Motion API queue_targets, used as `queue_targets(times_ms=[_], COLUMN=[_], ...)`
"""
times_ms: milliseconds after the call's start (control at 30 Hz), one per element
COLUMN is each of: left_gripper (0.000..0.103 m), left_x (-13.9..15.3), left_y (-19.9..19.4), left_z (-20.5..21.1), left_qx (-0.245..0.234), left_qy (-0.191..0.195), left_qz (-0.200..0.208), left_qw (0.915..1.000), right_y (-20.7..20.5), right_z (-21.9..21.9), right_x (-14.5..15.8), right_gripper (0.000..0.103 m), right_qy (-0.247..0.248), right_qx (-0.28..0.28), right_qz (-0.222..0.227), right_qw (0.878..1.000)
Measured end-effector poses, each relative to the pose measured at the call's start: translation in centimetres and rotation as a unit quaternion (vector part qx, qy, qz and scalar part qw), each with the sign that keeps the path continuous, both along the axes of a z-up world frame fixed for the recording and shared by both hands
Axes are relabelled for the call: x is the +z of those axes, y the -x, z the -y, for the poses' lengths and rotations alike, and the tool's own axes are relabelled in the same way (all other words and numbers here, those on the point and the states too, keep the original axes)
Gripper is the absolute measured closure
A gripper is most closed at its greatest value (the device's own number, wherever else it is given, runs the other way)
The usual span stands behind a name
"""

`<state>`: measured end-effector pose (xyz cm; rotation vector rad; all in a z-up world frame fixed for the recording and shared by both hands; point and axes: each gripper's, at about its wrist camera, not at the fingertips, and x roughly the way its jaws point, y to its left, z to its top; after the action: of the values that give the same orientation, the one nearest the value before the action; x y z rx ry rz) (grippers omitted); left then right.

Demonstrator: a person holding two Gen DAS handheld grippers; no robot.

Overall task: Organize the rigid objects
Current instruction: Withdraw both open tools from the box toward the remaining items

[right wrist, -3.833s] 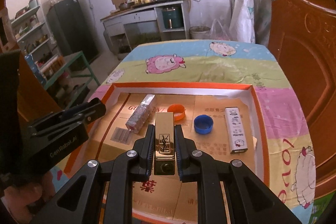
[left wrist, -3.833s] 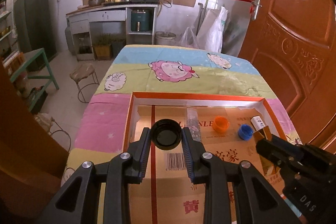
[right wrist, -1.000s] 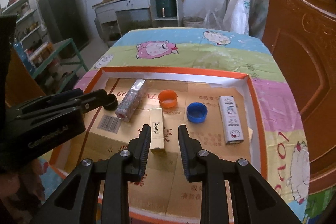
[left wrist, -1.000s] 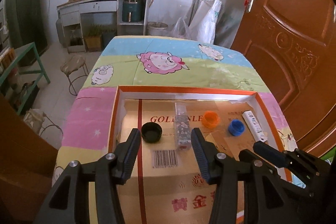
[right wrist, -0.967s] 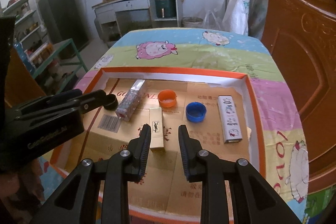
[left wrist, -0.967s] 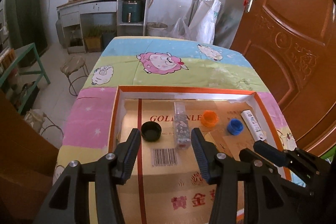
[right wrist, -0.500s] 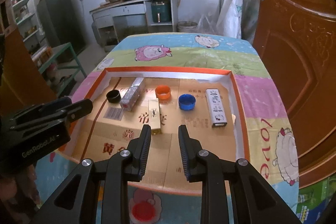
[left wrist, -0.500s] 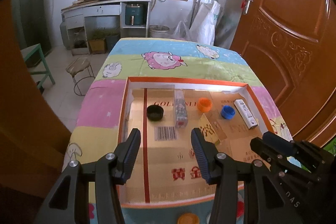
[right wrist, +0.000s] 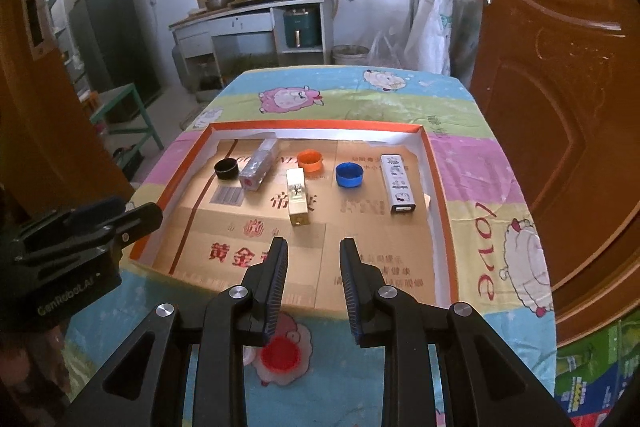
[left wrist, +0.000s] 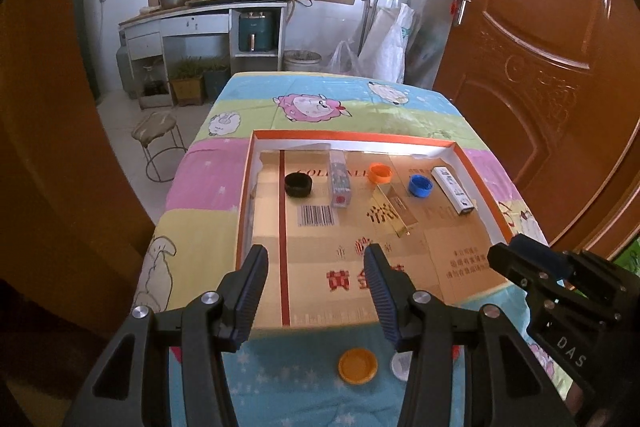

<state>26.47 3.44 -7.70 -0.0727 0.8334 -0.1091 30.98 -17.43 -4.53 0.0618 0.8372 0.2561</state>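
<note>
An orange-rimmed cardboard tray [left wrist: 482, 174] [right wrist: 435, 183] lies on the table. In it sit a black cap [left wrist: 297, 184] [right wrist: 226, 169], a clear box [left wrist: 339, 179] [right wrist: 259, 165], an orange cap [left wrist: 380, 173] [right wrist: 310, 160], a gold box [left wrist: 394, 211] [right wrist: 297, 195], a blue cap [left wrist: 420, 185] [right wrist: 349, 174] and a white box [left wrist: 454, 190] [right wrist: 397, 183]. My left gripper [left wrist: 316, 261] is open and empty above the tray's near edge. My right gripper [right wrist: 313, 253] is open and empty, also over the near edge.
On the cloth in front of the tray lie an orange cap [left wrist: 357, 365], a grey cap [left wrist: 401, 367] and a red cap [right wrist: 280, 355]. A wooden door [left wrist: 540, 67] stands right of the table. A stool [left wrist: 157, 129] stands on the floor to the left.
Both grippers let go of the black cap and the gold box, which now rest in the tray, and pulled back and up toward the table's near edge. Loose caps have come into view.
</note>
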Motion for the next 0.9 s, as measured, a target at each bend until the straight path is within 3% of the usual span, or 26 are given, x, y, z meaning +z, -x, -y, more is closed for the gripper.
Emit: queue_targets(times_ms=[900], left_gripper=[0.053], left_x=[0.9], left_y=[9.6], left_z=[-2.3], left_qx=[0.007], left_qy=[0.002], left_qz=[0.030], left_qw=[0.9995], right_y=[8.9], right_z=[1.4], right_x=[0.7], right_gripper=[0.076], right_qy=[0.016], right_qx=[-0.017], right_qz=[0.009], right_qw=[1.000])
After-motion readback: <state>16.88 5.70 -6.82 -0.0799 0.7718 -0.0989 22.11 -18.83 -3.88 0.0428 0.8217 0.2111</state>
